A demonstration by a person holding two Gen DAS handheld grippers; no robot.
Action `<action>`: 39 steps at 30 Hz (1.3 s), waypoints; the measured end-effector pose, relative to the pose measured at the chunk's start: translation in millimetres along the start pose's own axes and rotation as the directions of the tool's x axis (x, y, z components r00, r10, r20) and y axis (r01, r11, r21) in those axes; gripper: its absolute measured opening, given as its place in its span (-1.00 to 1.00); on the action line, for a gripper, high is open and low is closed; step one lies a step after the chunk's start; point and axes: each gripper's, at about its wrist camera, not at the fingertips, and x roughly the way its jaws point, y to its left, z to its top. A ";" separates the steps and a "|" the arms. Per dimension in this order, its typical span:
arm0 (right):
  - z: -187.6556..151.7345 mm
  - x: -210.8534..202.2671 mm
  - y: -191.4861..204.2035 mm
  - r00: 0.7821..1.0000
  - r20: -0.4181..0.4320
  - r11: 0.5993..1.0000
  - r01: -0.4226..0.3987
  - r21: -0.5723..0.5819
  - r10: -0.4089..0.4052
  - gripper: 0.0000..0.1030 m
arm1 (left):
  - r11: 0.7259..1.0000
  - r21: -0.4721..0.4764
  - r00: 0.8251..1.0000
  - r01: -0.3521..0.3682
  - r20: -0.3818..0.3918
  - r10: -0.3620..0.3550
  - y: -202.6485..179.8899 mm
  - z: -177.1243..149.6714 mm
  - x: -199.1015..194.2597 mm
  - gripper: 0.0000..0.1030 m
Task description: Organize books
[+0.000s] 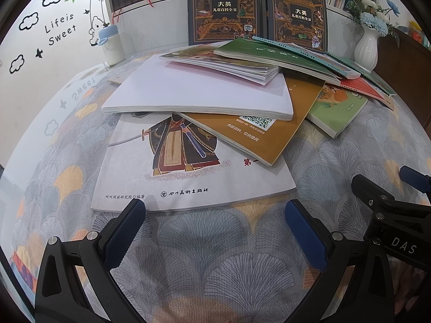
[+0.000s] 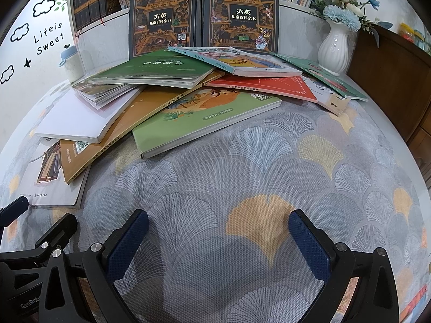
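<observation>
Both the left gripper (image 1: 215,215) and the right gripper (image 2: 218,224) are wide open and hold nothing. Just ahead of them, a messy pile of books (image 2: 172,102) lies on the worktop (image 2: 242,188). I count about ten. Behind it, two dark books (image 2: 204,16) stand up. Nothing looks tidied yet.

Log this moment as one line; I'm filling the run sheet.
phase: before first grasp | left gripper: open, empty, facing warrior-cover book | right gripper: open, empty, over tablecloth | books: loose overlapping pile
</observation>
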 end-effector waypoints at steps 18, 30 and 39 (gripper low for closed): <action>2.0 1.3 2.8 0.999 -0.038 1.000 -0.008 0.001 0.008 1.00 | 1.000 0.000 1.000 0.000 0.000 0.000 -0.2 0.0 -0.5 1.00; 1.1 -5.8 -16.5 0.991 0.040 0.986 -0.128 0.104 0.124 1.00 | 1.000 0.004 1.000 0.005 -0.003 -0.005 0.5 1.3 1.1 1.00; 3.3 -15.9 -24.7 0.989 0.040 0.976 -0.147 0.160 0.142 0.64 | 0.998 0.034 0.998 0.058 -0.037 -0.057 5.0 4.8 1.4 0.99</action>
